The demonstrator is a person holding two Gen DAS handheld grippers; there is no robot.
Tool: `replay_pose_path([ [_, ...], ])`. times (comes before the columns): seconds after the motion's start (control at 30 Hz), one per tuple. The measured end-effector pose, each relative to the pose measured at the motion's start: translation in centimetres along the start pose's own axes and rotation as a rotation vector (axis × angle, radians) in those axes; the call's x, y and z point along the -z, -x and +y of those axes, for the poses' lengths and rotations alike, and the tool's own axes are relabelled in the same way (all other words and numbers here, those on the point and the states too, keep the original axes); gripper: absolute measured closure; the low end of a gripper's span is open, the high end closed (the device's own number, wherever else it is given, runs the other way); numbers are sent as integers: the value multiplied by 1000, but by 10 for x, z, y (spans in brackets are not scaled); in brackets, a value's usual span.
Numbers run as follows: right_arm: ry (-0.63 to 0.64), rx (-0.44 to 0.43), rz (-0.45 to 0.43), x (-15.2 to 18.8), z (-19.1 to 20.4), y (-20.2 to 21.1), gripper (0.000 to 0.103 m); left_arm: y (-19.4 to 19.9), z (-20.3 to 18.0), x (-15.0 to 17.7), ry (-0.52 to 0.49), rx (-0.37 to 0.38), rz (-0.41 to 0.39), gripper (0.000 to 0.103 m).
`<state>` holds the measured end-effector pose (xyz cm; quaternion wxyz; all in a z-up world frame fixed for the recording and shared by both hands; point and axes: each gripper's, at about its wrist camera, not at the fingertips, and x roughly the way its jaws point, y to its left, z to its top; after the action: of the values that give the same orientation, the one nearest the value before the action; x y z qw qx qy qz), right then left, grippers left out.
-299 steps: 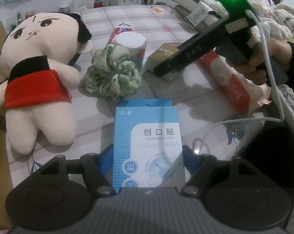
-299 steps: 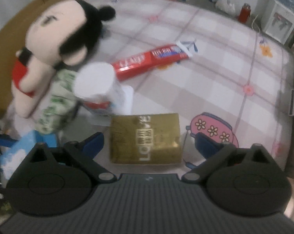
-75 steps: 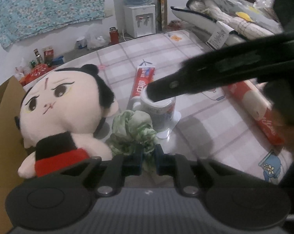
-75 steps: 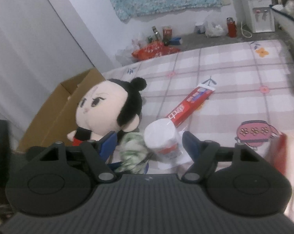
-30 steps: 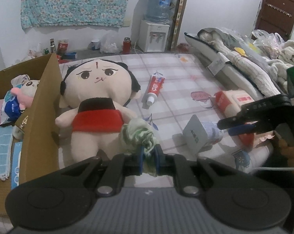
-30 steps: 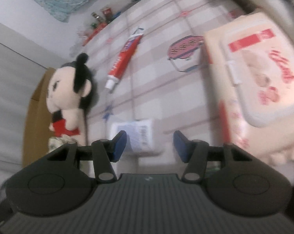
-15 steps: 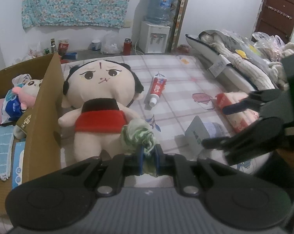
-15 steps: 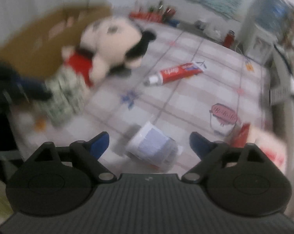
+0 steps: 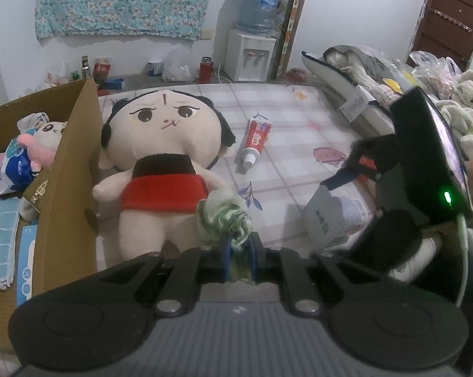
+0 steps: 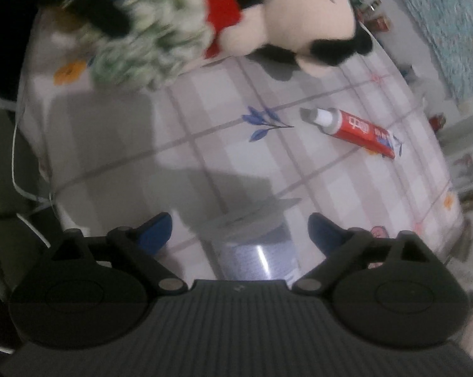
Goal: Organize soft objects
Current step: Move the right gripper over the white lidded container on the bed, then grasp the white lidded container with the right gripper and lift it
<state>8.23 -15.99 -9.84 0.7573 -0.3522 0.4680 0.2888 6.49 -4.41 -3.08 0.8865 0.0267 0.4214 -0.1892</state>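
— What carries everything here?

— A bed (image 9: 299,119) under a pale checked sheet printed with small flowers and blue leaves. A big plush doll (image 9: 164,157) in a red skirt lies on its back along the left edge, right against the cardboard box (image 9: 70,169) beside that edge.

— And toward the middle?

— A red toothpaste tube (image 9: 256,140) lies flat, cap pointing to the near edge, well apart from the doll's head. Nearer the right edge a small wrapped pack (image 9: 334,216) (label too small to read) rests on the sheet, with a white cable (image 10: 29,188) trailing off the near corner.
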Motion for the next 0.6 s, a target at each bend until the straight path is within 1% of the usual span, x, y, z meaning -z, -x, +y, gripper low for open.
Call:
replay_pose_path([
  [0.03,-29,-13,-1,0,-4,0,37,1,0,0,-2,-1,0,90],
  [0.07,-69,-47,-1,2,-10,-1,38,1,0,-1,-3,-2,-1,90],
  [0.2,-176,-33,-59,11,-15,4,40,0,0,-1,-2,-7,-2,90],
  [0.27,-249,-43,-114,16,-19,11,41,0,0,-1,-2,-8,-1,90],
  [0.3,-309,-62,-166,20,-22,16,50,0,0,-1,-2,-9,-1,90],
  [0.33,-374,-79,-232,26,-26,23,73,0,0,-1,-2,-10,-1,90],
  [0.4,-529,-149,-349,38,-35,33,73,0,0,-1,-2,-8,0,90],
  [0.43,-606,-168,-406,46,-39,35,72,0,0,-1,-2,-8,0,90],
  [0.47,-661,-174,-436,53,-40,35,72,0,0,-1,-2,-8,-1,90],
  [0.5,-710,-169,-448,60,-41,33,72,0,-1,-1,-3,-8,-1,90],
  [0.6,-823,-207,-488,76,-40,33,70,1,-4,0,-10,-5,-2,90],
])
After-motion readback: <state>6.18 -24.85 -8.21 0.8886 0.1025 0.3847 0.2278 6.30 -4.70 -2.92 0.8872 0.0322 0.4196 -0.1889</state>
